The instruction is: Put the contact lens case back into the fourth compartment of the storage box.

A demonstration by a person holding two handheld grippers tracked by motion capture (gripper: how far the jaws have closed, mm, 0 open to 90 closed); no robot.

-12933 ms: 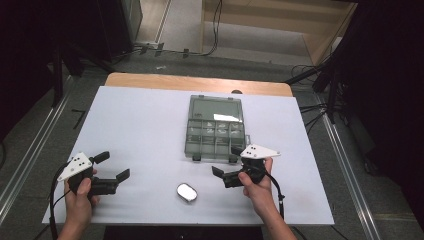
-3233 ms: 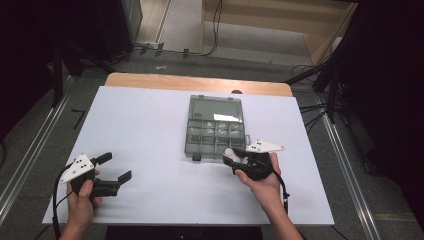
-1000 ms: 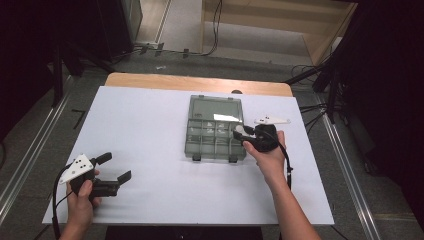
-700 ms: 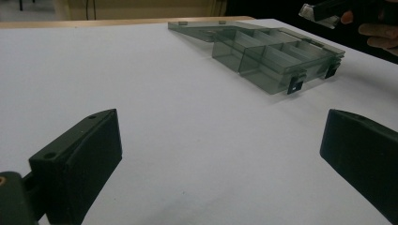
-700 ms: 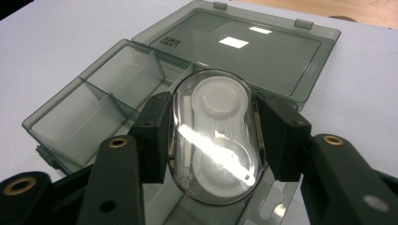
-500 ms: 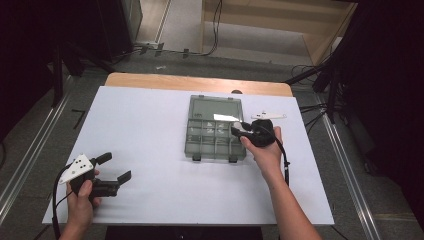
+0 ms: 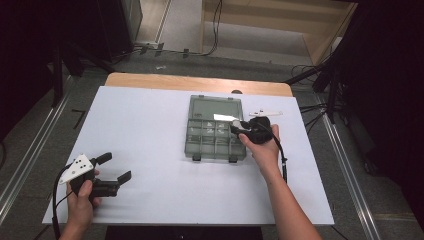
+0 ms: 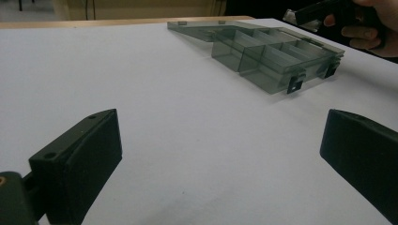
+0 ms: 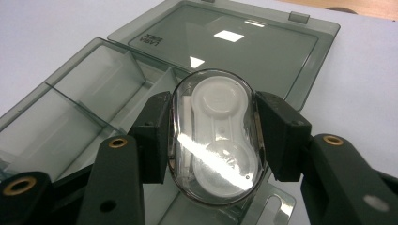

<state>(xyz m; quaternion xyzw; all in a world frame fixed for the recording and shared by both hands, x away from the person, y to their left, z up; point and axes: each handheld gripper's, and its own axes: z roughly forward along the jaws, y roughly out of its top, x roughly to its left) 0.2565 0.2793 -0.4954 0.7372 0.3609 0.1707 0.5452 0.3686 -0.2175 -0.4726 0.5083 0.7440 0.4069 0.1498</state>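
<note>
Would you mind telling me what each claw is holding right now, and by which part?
The right claw grips a small clear oval case by its two long sides; the left claw is open and holds nothing.

The right gripper [image 7: 235, 126] is clamped and held forward; the left gripper [image 7: 116, 168] rests low, jaws wide.

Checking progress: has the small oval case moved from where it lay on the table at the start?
Yes. The oval case has left the table's near side; the right claw now holds it over the compartment box, at its right edge.
</note>
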